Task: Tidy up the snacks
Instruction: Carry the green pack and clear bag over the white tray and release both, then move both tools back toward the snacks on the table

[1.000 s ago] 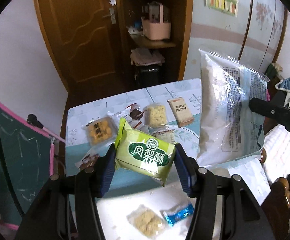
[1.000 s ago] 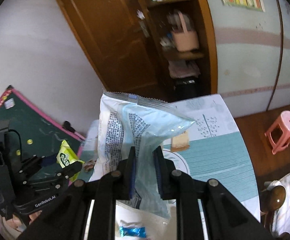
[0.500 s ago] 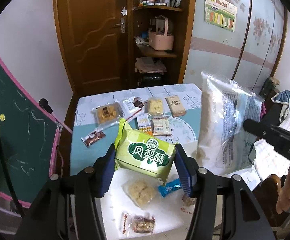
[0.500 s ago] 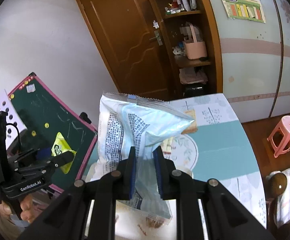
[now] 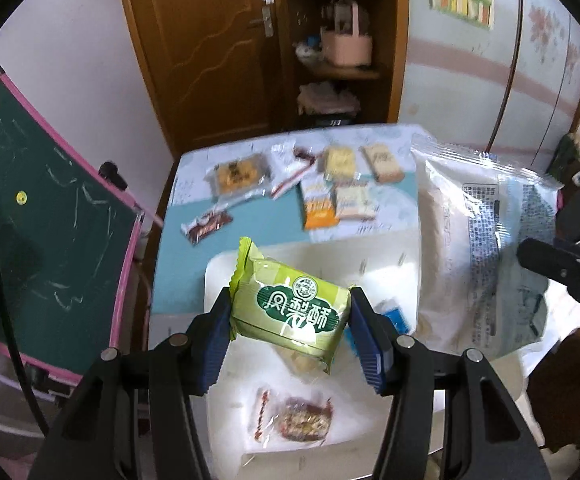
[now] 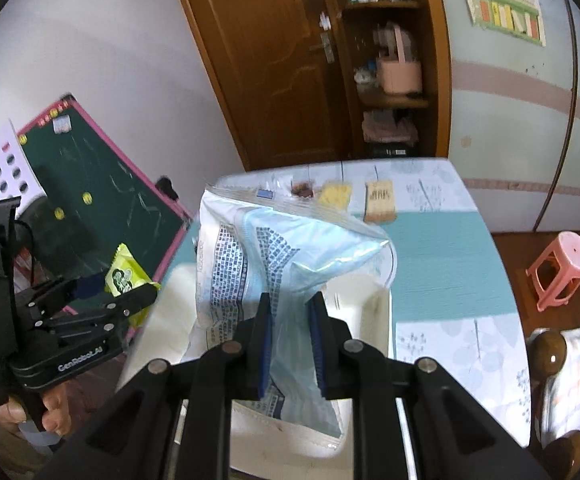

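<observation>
My left gripper (image 5: 287, 320) is shut on a green pineapple-cake packet (image 5: 290, 312), held over a white tray (image 5: 217, 276) near the table's front. In the right wrist view the same packet (image 6: 123, 276) shows at the left, in the left gripper (image 6: 129, 292). My right gripper (image 6: 290, 344) is shut on the lower part of a large pale-blue and white snack bag (image 6: 257, 260), which hangs above the tray (image 6: 378, 308). That bag (image 5: 486, 248) fills the right side of the left wrist view. Small wrapped snacks (image 5: 294, 424) lie in the tray.
Several snack packets (image 5: 322, 188) lie in rows on the far half of the teal table (image 5: 185, 248). A green chalkboard (image 5: 41, 224) leans at the left. A pink stool (image 6: 562, 268) stands right of the table. A wooden chair knob (image 6: 546, 352) is at the near right.
Both grippers have drawn back toward the table's near end and sunk, each keeping its packet. The tray now lies under them and more of its snacks show.
</observation>
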### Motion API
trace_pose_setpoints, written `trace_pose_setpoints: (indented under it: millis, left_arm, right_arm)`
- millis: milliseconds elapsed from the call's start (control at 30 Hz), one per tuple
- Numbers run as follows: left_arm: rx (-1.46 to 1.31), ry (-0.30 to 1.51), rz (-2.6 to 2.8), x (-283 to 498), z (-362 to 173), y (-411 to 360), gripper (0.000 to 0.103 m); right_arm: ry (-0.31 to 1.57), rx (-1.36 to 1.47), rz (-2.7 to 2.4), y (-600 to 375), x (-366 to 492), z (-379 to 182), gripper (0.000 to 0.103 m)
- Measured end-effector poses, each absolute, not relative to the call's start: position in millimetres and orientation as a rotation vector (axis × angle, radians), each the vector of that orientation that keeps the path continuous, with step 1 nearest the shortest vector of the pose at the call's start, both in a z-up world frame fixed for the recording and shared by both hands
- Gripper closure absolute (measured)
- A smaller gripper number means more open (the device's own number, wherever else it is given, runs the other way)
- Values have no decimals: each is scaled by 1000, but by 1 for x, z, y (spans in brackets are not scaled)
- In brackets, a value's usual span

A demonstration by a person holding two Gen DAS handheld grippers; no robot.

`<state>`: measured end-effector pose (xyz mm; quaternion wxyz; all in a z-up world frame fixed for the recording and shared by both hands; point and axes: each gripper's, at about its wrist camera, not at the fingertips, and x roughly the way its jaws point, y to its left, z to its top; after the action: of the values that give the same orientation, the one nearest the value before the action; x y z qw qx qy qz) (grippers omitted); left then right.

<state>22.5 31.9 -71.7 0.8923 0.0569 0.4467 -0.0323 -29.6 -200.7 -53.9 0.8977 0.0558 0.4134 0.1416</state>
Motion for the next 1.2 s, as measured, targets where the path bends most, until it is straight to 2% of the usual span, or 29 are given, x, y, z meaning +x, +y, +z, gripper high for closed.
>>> trace_pose_setpoints:
  millis: [333,700,767,800,833,900,967,1000,1200]
  left_arm:
    - [135,1049,-44,23,-120,35,48]
    - [123,1111,-57,28,-139,36,47]
    - [123,1119,-67,28,-139,35,44]
    - [123,1125,-78,28,-141,34,35]
    - [123,1133,-88,29,-142,33,22]
    - [128,1134,-96,28,-143,31,12]
    - [138,1132,-100,27,-142,29,12]
    - [144,1133,-99,27,-142,28,12]
    - [155,1134,-101,26,-142,25,12]
  right_arm:
    - [987,49,316,-179,-30,-90,85]
    - [1073,8,330,-169,-23,-107,83]
    - [1097,2,329,-167,-20,-110,81]
    - [1106,1,330,-167,-19,-112,78]
    - [1116,-1,328,-167,-18,-114,77]
    - [1126,-3,319,-167,-17,-116,60]
    - [1127,-4,311,-168,-17,-116,50]
    - [1127,-5,306,-168,-16,-116,47]
    - [1144,0,292,-170,-13,-118,47]
